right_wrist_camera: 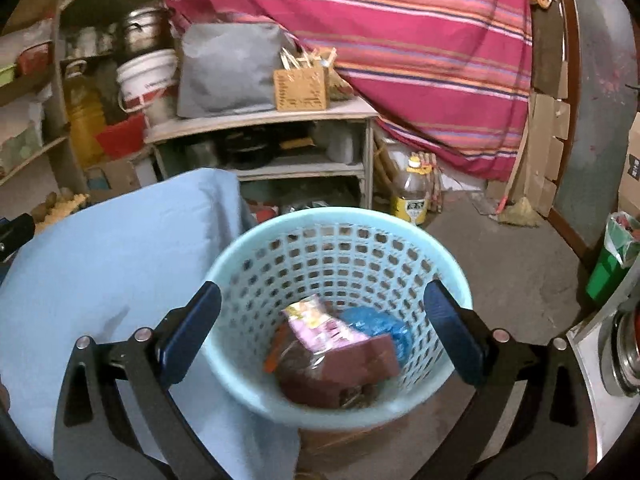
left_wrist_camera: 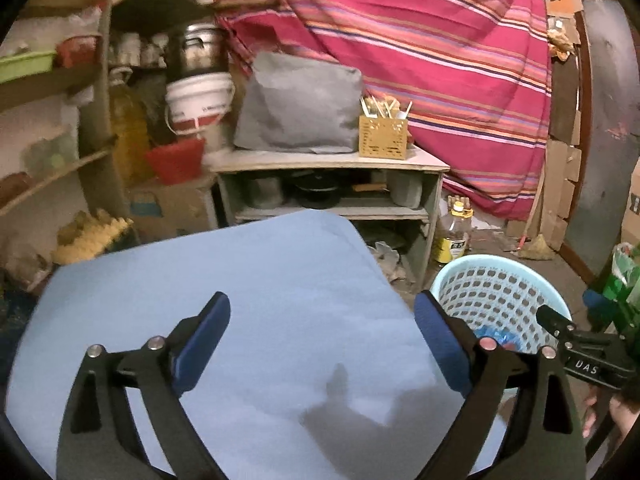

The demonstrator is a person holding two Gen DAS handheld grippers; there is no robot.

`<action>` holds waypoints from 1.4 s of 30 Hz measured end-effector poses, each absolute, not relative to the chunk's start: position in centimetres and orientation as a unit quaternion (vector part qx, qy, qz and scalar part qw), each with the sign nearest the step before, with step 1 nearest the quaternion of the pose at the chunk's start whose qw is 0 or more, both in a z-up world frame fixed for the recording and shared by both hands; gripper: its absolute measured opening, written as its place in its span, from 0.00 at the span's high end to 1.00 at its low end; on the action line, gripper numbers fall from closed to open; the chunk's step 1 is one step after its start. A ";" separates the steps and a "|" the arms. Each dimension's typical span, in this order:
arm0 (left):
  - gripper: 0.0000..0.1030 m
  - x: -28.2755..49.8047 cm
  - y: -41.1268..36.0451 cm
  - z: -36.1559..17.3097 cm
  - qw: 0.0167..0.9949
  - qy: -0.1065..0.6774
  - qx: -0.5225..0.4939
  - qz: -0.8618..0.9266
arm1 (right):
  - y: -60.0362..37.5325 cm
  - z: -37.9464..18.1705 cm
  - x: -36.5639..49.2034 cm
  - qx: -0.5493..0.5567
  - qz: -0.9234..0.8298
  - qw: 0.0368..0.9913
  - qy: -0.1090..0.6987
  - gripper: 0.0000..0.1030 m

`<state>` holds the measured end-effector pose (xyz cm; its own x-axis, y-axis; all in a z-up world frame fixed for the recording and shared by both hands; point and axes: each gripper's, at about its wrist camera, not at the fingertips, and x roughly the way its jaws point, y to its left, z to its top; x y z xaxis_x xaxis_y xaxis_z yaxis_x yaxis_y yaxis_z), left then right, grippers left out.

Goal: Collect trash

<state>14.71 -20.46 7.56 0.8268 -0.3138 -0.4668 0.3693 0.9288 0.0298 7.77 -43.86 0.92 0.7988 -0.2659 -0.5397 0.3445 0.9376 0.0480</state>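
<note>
A light blue perforated basket stands on the floor beside a table covered with a light blue cloth. In it lie a pink wrapper, a dark red-brown packet and a crumpled blue bag. My right gripper is open and empty above the basket. My left gripper is open and empty above the blue cloth. The basket shows at the right of the left wrist view, with the right gripper's finger over it.
A low wooden shelf stands behind the table, with a grey bag and a yellow holder on top. A striped red cloth hangs behind. An oil bottle and a green bin stand on the floor.
</note>
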 end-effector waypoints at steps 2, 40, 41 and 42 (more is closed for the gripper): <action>0.08 13.3 -18.9 7.8 0.955 0.231 0.055 -0.178 | -42.1 1.1 6.4 0.067 -0.159 0.949 0.265 0.04; 0.04 1.6 -0.5 1.7 0.986 0.159 0.021 -0.038 | -21.4 1.3 -0.9 0.008 -0.055 0.985 0.166 0.04; 0.04 1.7 -0.6 1.7 0.986 0.160 0.022 -0.037 | -21.1 1.2 -0.9 0.008 -0.056 0.985 0.164 0.04; 0.04 1.6 -0.6 1.7 0.986 0.162 0.021 -0.037 | -21.1 1.1 -1.0 0.008 -0.056 0.985 0.163 0.04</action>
